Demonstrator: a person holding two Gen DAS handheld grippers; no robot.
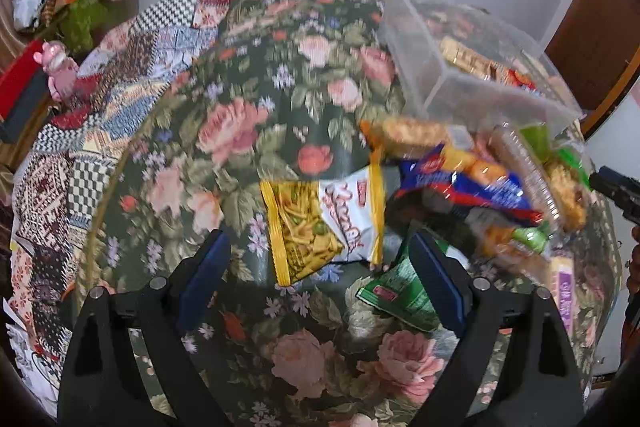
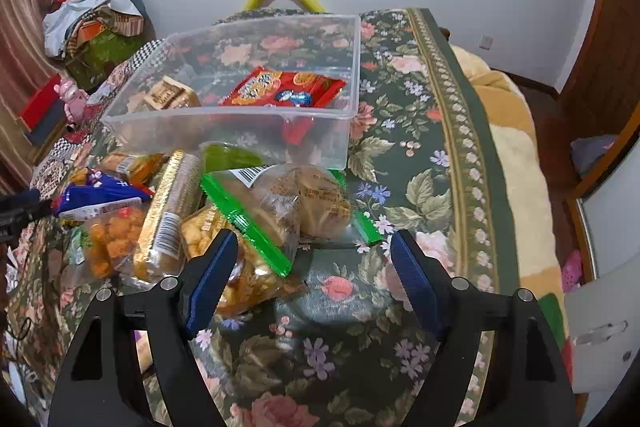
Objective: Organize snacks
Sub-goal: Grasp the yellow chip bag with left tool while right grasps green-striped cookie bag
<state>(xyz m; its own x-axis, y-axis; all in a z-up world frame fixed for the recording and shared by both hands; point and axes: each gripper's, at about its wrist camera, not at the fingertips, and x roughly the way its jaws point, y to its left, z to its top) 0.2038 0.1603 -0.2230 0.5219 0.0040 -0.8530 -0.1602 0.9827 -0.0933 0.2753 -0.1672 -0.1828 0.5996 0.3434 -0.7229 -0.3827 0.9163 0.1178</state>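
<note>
so the whole table is covered in a dark green cloth with big pink roses, kinda woven looking, with a gold patterned border down the right edge. on it sits a clear plastic bin, rectangular with thin see-through walls, and inside it lies a shiny red snack packet flat on the bottom plus a tan wrapped pack toward the left wall.

in front of the bin there's a messy pile of crinkly bags: a clear bag with green edges holding round brownish pastries, a gold foil sleeve lying lengthwise, a bag of orange puffs, and a blue wrapper at the left.

the right gripper has its blue ribbed pads spread apart with nothing between them but tablecloth. the green-edged bag lies just beyond the tips and a bit left, its lower corner near the left pad, not touching as far as one can tell.

from the left wrist view, the left gripper stands wide too, nothing pinched. a yellow and white packet of stick-shaped snacks lies flat right between the two pad tips, apart from both. a green packet sits tucked behind the right-side pad. the picture is blurry here so the pile further right is hard to read.
</note>
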